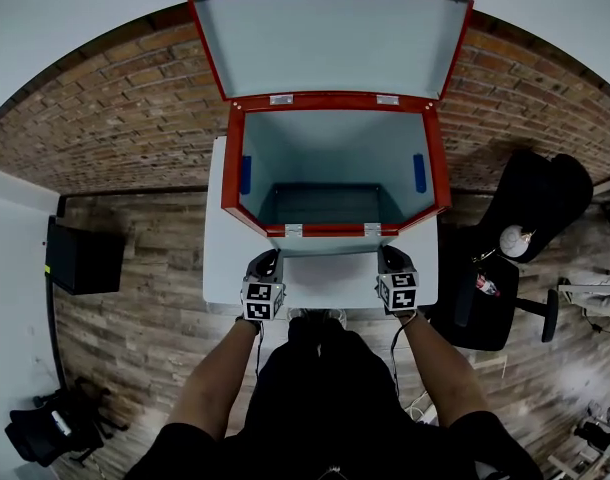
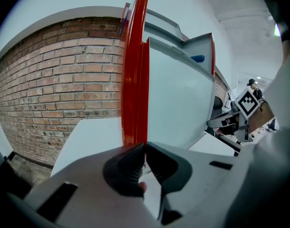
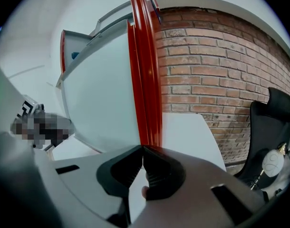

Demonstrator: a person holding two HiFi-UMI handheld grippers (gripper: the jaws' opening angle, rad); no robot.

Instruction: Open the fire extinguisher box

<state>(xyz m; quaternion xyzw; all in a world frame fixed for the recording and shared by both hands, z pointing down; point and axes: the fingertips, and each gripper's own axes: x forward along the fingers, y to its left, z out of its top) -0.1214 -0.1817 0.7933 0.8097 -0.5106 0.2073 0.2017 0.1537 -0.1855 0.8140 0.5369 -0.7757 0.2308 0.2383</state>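
The fire extinguisher box point(image 1: 330, 173) stands on a white table point(image 1: 217, 268), red-framed with a pale interior. Its lid point(image 1: 330, 38) is swung up and back, and the inside looks empty. My left gripper point(image 1: 266, 257) rests at the box's front left corner and my right gripper point(image 1: 389, 254) at the front right corner. In the left gripper view the left gripper point(image 2: 144, 147) has its jaws together at the foot of the red frame edge point(image 2: 134, 80). The right gripper point(image 3: 142, 149) is likewise shut below the red edge point(image 3: 146, 75). Nothing shows between either pair of pads.
A brick wall point(image 1: 115, 108) runs behind the table. A black office chair point(image 1: 540, 213) stands to the right, a dark box point(image 1: 83, 258) to the left, and a black bag point(image 1: 45, 428) lies on the wooden floor at lower left.
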